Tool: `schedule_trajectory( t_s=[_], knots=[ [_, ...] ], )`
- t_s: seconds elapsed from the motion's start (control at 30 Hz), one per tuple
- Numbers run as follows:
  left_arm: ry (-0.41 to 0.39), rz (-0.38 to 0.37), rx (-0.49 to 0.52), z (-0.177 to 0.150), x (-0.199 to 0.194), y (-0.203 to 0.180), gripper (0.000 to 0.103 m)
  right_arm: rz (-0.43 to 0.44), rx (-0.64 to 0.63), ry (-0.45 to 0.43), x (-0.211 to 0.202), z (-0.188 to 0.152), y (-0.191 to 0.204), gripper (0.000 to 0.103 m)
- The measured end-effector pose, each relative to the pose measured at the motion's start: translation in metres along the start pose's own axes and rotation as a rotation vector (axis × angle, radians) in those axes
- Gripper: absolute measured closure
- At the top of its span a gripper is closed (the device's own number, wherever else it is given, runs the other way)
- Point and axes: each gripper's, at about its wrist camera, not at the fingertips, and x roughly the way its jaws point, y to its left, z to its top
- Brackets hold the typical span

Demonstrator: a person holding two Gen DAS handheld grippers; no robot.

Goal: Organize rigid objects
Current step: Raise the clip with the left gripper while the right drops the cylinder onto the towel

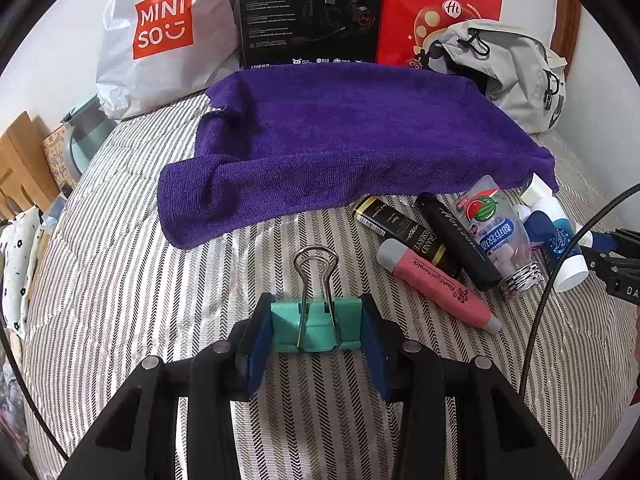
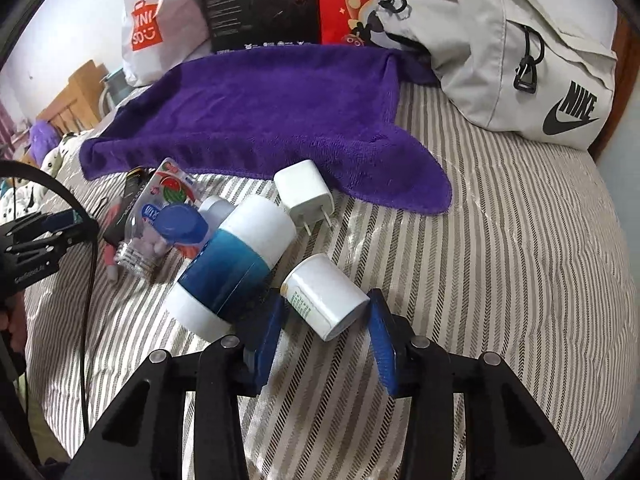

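Observation:
A teal binder clip (image 1: 316,326) with wire handles sits between the blue pads of my left gripper (image 1: 316,332), which is shut on it just above the striped bedcover. Both pads of my right gripper (image 2: 326,320) touch a small white bottle (image 2: 326,298) lying slantwise. Beside it lie a blue-and-white bottle (image 2: 236,256) and a white charger plug (image 2: 304,192). Further left are a clear bottle with a watermelon label (image 1: 496,232), a pink highlighter (image 1: 440,284), a black tube (image 1: 456,240) and a black-and-gold tube (image 1: 404,236).
A purple towel (image 1: 344,136) is spread on the bed behind the objects. At the back stand a white Miniso bag (image 1: 164,28), a black box (image 1: 312,12), a red paper bag (image 1: 440,0) and a grey Nike bag (image 2: 520,52). A black cable (image 1: 560,264) hangs at right.

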Motion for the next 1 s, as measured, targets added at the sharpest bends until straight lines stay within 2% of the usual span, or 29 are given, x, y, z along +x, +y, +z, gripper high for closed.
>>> schedule_trajectory(
  t_s=[0.23, 0.5, 1.0],
  knots=[
    [-0.004, -0.023, -0.02, -0.001, -0.001, 0.004, 0.064, 0.033, 0.033, 0.007, -0.004, 0.001, -0.008, 0.061],
    [0.008, -0.062, -0.041, -0.001, -0.009, 0.009, 0.064, 0.06, 0.042, -0.023, -0.031, 0.0, -0.016, 0.061],
    [-0.045, -0.07, -0.081, 0.035, -0.044, 0.029, 0.064, 0.135, 0.015, -0.109, -0.053, 0.052, -0.006, 0.061]
  ],
)
